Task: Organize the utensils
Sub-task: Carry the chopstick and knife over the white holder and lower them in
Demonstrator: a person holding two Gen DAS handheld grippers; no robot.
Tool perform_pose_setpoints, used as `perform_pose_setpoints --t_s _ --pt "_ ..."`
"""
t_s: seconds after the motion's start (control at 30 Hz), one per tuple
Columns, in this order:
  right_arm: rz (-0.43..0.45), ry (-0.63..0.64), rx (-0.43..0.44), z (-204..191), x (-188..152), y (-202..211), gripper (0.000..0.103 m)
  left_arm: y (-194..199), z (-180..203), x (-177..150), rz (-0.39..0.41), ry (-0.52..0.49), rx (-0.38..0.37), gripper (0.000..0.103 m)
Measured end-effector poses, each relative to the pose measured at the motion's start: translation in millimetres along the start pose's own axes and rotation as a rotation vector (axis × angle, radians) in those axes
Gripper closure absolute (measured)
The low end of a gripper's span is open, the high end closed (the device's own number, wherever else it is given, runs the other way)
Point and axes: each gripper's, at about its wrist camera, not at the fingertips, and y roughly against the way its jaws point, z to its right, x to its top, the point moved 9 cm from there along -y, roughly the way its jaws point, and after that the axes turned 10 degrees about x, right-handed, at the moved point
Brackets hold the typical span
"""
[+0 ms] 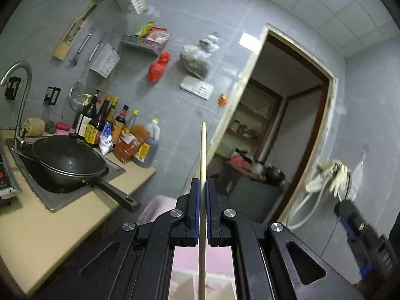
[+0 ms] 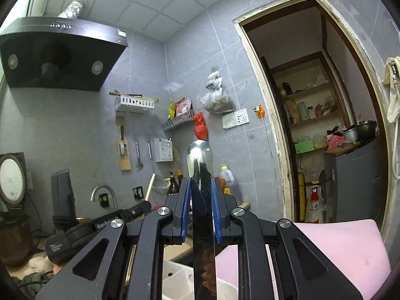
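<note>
In the left wrist view my left gripper [image 1: 203, 183] is shut on a pale wooden chopstick [image 1: 203, 155], which sticks straight out past the blue pads and also runs back beneath the camera. The right gripper [image 2: 201, 182] is shut on a shiny metal spoon [image 2: 199, 157]; its bowl stands above the fingertips and its flat handle passes down between the pads. Both grippers are raised and point roughly level at the grey tiled wall. The right gripper [image 1: 362, 232] also shows blurred at the right edge of the left wrist view. A white compartment tray [image 2: 175, 277] lies below, mostly hidden.
A black wok [image 1: 70, 162] sits in the sink by a faucet [image 1: 20, 100], with sauce bottles [image 1: 107, 125] behind on the beige counter [image 1: 50, 230]. A pink cloth [image 2: 337, 247] lies below right. A doorway [image 2: 320, 125] opens onto pantry shelves. A range hood [image 2: 57, 52] hangs upper left.
</note>
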Motion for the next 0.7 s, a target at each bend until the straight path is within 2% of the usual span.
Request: perform_pose_setpoints --t_s 0.2,0.47,0.7 --pt "0.008 0.019 -0.029 5.0 -25.6 -19.5 0.089 -15.1 -15.6 3.2 0.05 0.015 0.039 0.101" --pt "-0.029 0.028 -0.041 17.1 -60.0 -27.7 0.089 -21.2 -28.1 -21.6 0.097 0.011 0.11 0.101" --pt "-0.102 -0.001 -0.053 28.7 -85.4 -34.6 0.089 -21.6 -27.0 -40.5 0.083 -0.036 0.128 0.101"
